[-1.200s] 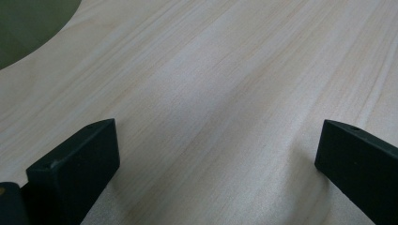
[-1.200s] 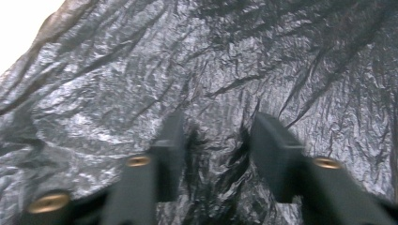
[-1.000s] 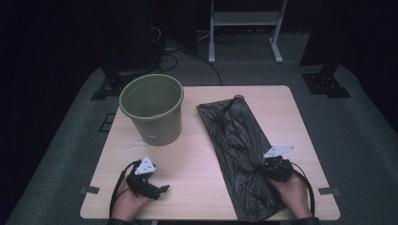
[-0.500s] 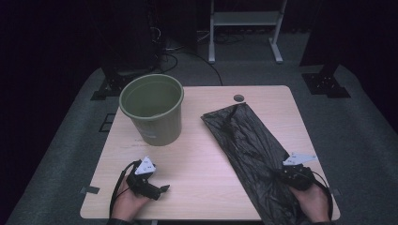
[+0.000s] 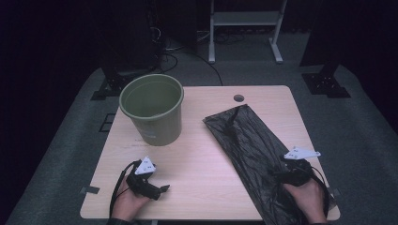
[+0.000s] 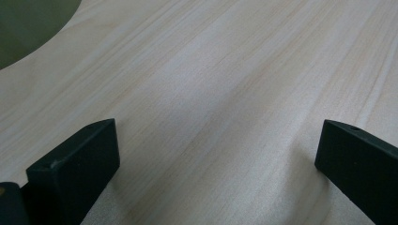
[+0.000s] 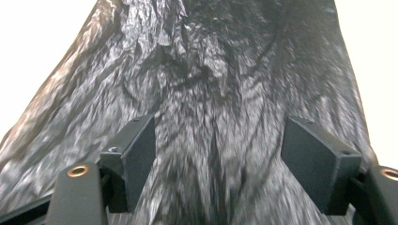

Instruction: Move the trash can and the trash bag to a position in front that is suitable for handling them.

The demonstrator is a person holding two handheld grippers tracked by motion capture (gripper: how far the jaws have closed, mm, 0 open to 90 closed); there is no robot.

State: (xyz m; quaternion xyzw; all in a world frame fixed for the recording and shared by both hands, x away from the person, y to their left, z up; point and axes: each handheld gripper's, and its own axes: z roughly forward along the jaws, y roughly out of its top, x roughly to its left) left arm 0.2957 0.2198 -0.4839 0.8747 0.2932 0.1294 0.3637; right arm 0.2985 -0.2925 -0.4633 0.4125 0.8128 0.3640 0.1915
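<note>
A crinkled black plastic bag (image 5: 253, 150) lies flat and slantwise on the right half of the wooden table (image 5: 206, 154), its near end hanging over the front edge. My right gripper (image 5: 281, 172) rests on the bag's near part. In the right gripper view its jaws (image 7: 220, 136) have just been opening and now stand open, with the bag (image 7: 211, 70) flat beneath and between them and the pads not pressing on it. My left gripper (image 5: 164, 189) lies at the front left of the table, open (image 6: 218, 136) over bare wood.
An olive-green bucket (image 5: 151, 108) stands upright at the back left of the table; its wall shows as a green patch (image 6: 28, 28) in the left gripper view. A small round hole (image 5: 239, 98) sits near the table's far edge. Cables and a white stand are on the floor behind.
The bag has slid toward the near right, its far end now away from the hole. My right hand moved right with it. The left hand has stayed put.
</note>
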